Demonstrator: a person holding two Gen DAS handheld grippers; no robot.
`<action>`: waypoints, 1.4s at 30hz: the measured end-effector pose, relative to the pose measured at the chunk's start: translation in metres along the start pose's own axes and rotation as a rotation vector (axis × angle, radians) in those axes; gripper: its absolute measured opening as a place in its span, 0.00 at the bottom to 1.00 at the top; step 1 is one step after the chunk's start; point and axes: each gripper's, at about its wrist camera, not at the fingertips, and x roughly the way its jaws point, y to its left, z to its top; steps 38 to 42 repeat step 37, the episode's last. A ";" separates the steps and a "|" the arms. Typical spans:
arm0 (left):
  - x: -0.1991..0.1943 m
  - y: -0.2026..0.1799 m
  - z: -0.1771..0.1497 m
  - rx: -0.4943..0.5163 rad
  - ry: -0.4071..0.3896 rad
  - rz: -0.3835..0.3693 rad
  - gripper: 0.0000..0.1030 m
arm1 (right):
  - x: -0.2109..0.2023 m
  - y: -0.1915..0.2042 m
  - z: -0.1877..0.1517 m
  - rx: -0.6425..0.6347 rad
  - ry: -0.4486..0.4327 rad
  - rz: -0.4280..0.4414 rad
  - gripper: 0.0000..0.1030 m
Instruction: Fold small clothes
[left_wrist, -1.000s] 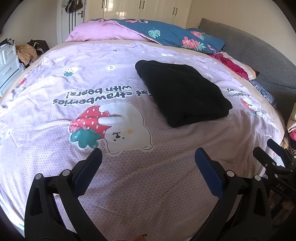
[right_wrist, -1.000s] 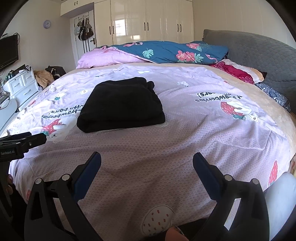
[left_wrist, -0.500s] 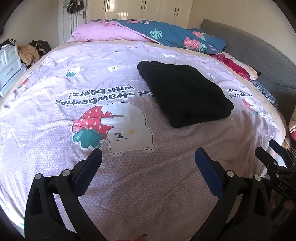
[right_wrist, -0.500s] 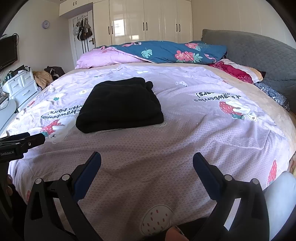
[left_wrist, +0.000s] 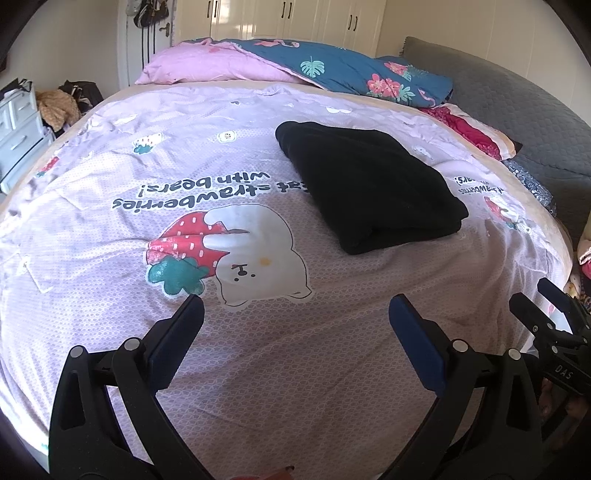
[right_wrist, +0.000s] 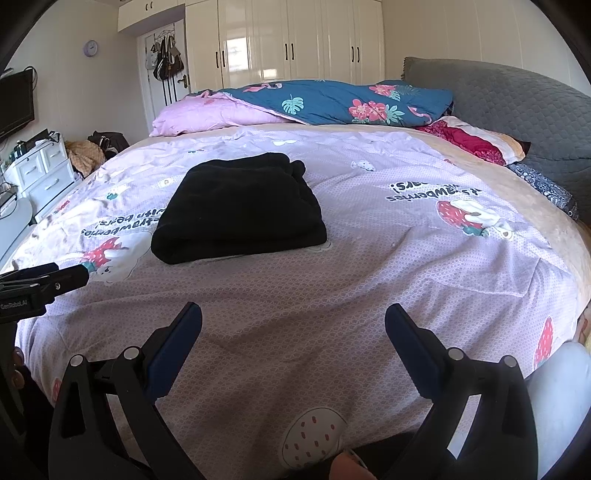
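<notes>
The left gripper stands with its blue-padded jaws spread wide and nothing between them, hovering over the near part of the bed; the right gripper is likewise agape and empty, held above the same near edge; each tool shows at the margin of the other's view, well apart from the cloth. Beyond them the black, thick, fleecy folded garment lies flat on the lilac strawberry-and-bear printed duvet, near the middle of the bed, already in a squarish packet of several layers; I judge it soft and limp, fairly light, inclined to sag and slide open if lifted by a single layer, so the doubled edge facing the grippers, pinched through all layers at its two near corners, looks the best hold; how many layers it has I cannot quite tell, the black swallowing the detail. The duvet's lettering reads, upside down from here, "strawberries with bears!", its first word partly hidden by the garment; the left tool, seen from the right wrist, bears "GenRobot.AI", and the right tool a tag reading "DAS".
</notes>
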 end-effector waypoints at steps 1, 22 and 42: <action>0.000 0.000 0.000 0.000 0.000 -0.001 0.91 | 0.000 0.000 0.000 0.000 -0.001 0.001 0.96; 0.001 0.007 -0.003 -0.012 0.014 0.022 0.91 | -0.002 -0.003 -0.003 0.008 0.010 -0.012 0.96; -0.013 0.239 0.014 -0.357 0.006 0.365 0.91 | -0.051 -0.261 -0.047 0.504 0.063 -0.760 0.96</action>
